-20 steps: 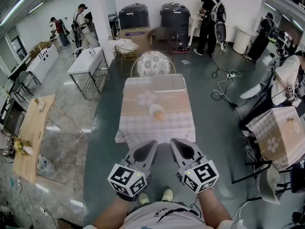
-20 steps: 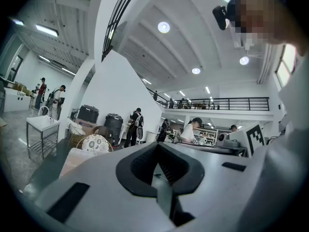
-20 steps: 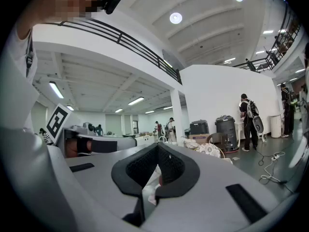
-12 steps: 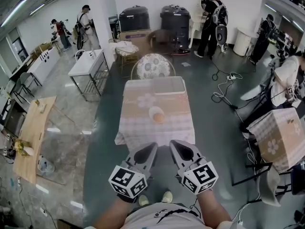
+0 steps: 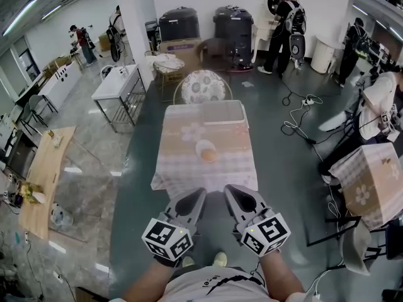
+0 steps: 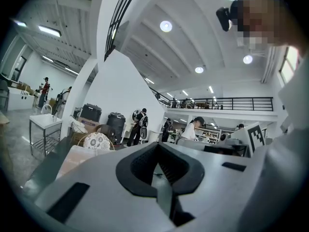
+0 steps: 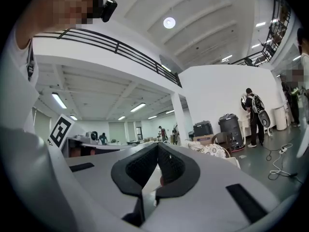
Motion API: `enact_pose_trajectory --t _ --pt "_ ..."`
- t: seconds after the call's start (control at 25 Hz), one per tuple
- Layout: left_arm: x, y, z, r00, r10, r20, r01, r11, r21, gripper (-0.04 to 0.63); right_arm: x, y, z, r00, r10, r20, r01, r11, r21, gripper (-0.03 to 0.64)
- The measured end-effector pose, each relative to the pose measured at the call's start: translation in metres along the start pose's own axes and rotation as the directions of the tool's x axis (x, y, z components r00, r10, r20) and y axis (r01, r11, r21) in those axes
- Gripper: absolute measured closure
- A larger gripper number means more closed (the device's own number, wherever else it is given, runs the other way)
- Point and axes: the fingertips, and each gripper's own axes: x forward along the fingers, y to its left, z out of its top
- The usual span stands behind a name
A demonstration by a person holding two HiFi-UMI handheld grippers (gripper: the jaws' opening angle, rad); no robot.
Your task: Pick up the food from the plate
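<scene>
In the head view a round, pale orange piece of food (image 5: 208, 151) lies on a small white plate (image 5: 202, 146) in the middle of a table (image 5: 182, 168) covered with a checked cloth. Both grippers hang in front of the table's near edge, well short of the plate. My left gripper (image 5: 201, 192) has its jaw tips together and holds nothing. My right gripper (image 5: 229, 189) is likewise shut and empty. In the left gripper view the left gripper (image 6: 157, 144) points over the table, and in the right gripper view the right gripper (image 7: 158, 144) does the same.
A pale tray (image 5: 222, 112) lies at the table's far end, with a floral-cushioned chair (image 5: 203, 85) behind it. Another covered table (image 5: 368, 178) stands at the right, a wooden bench (image 5: 43, 175) at the left. Cables (image 5: 296, 115) trail on the floor, and people stand at the back.
Both grippers stay where they were, shut. Only the people at the back of the room have shifted a little.
</scene>
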Motion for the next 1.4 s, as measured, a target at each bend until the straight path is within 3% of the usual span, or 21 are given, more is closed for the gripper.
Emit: enact_pose_trajectory --t 0.72,1.0,1.4 --pt "0.029 0.01 -0.009 0.999 0.032 -0.014 -0.032 0.999 0.006 0.591 0.013 -0.029 -0.009 1.0 0.023 -0.002 -0.023 1.0 0.018 0.604" --pt "0.055 0.053 -0.009 1.0 0.021 -0.022 -0.021 1.0 -0.003 0.591 0.055 -0.048 -0.02 0.999 0.001 -0.034 0.0 1.0 0.009 0.604" --pt "0.113 0.148 -0.007 0.998 -0.017 -0.061 0.017 1.0 0.007 0.591 0.151 -0.091 -0.051 0.991 -0.057 -0.122 0.055 0.998 -0.021 0.604"
